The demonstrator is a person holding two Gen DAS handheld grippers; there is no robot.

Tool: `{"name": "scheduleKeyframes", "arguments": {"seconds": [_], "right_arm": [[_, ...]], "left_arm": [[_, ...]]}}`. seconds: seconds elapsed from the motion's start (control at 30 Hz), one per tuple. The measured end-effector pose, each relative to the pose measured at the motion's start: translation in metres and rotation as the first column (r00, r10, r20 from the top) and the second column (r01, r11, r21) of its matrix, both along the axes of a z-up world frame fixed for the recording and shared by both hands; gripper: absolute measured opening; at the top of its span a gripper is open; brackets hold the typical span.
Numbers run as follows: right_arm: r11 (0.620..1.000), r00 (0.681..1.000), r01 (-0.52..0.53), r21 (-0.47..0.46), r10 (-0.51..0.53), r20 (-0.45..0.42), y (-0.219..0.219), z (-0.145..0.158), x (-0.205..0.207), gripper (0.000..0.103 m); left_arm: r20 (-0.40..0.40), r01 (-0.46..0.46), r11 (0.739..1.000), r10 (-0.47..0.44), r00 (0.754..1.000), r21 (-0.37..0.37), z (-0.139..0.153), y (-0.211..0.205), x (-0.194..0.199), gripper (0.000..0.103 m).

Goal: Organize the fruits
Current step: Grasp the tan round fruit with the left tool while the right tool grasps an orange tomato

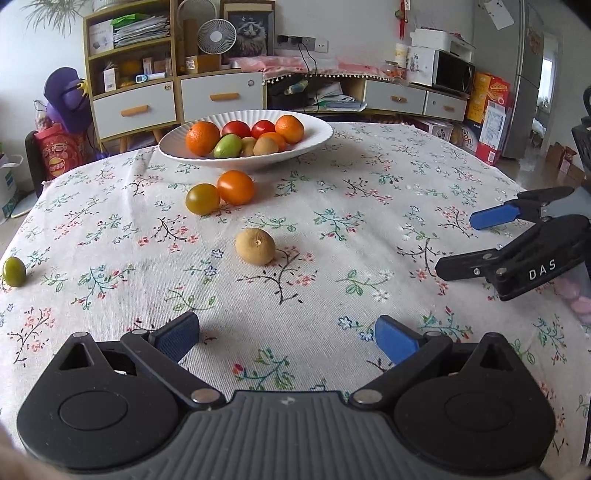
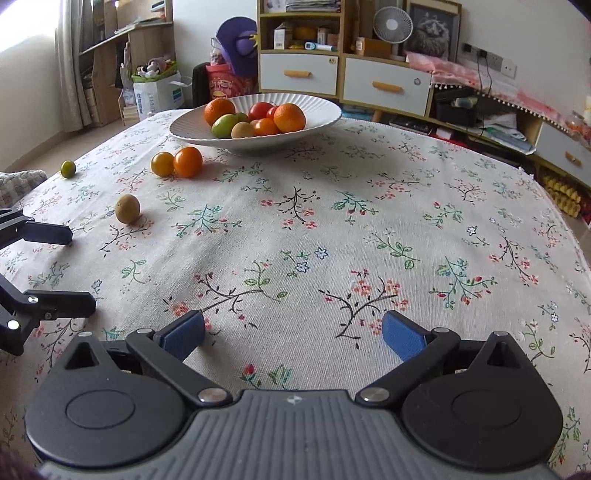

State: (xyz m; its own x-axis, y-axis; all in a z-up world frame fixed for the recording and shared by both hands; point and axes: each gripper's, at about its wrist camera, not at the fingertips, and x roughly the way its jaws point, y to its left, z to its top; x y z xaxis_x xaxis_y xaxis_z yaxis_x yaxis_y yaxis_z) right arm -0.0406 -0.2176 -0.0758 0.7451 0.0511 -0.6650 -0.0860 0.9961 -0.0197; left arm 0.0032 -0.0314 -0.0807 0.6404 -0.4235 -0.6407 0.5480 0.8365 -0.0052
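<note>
Left wrist, floral tablecloth (image 1: 332, 229), drawer cabinets (image 1: 177, 96)

bowl (image 1: 317, 142) w/ fruit, 4 fruits (image 1: 255, 246) loose

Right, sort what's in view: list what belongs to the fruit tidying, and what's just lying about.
Part of the job:
- white bowl holding fruit
- orange tomato and yellow tomato, touching, on the tablecloth
- brown fruit, alone
- small green fruit, near the cloth's edge
- left tool and right tool, both open

Just lying about:
- fan
- cat picture
- microwave
</note>
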Motion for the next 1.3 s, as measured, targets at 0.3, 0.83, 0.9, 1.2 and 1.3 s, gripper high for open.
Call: {"name": "scheduleKeyframes", "arguments": {"seconds": [0.3,0.83,0.9,1.2,1.3], "right_arm": [[1.0,1.0,-0.012,-0.017,0.012,-0.006,0.013,0.007,0.022,0.099],[1.0,1.0,-0.007,0.017,0.006,0.029,0.047,0.022,0.061,0.084],[1.0,0.999,-0.026,0.015,0.026,0.029,0.054,0.023,0.067,0.077],[0.998,0.998,-0.063,0.014,0.064,-0.018,0.083,0.018,0.092,0.054],[0.998,0.998,-0.066,0.002,0.066,-0.009,0.089,0.018,0.095,0.046]], "left_arm": [[0.027,-0.047,0.998,0.048,0.998,-0.034,0.005,-0.008,0.025,0.077],[-0.028,-0.128,0.992,0.128,0.991,-0.004,0.017,0.005,0.048,0.034],[-0.033,-0.14,0.99,0.14,0.99,0.009,0.018,0.01,0.049,0.034],[-0.056,-0.173,0.985,0.174,0.983,0.027,0.021,0.032,0.055,0.034],[-0.06,-0.175,0.984,0.176,0.982,0.027,0.021,0.038,0.056,0.034]]}}
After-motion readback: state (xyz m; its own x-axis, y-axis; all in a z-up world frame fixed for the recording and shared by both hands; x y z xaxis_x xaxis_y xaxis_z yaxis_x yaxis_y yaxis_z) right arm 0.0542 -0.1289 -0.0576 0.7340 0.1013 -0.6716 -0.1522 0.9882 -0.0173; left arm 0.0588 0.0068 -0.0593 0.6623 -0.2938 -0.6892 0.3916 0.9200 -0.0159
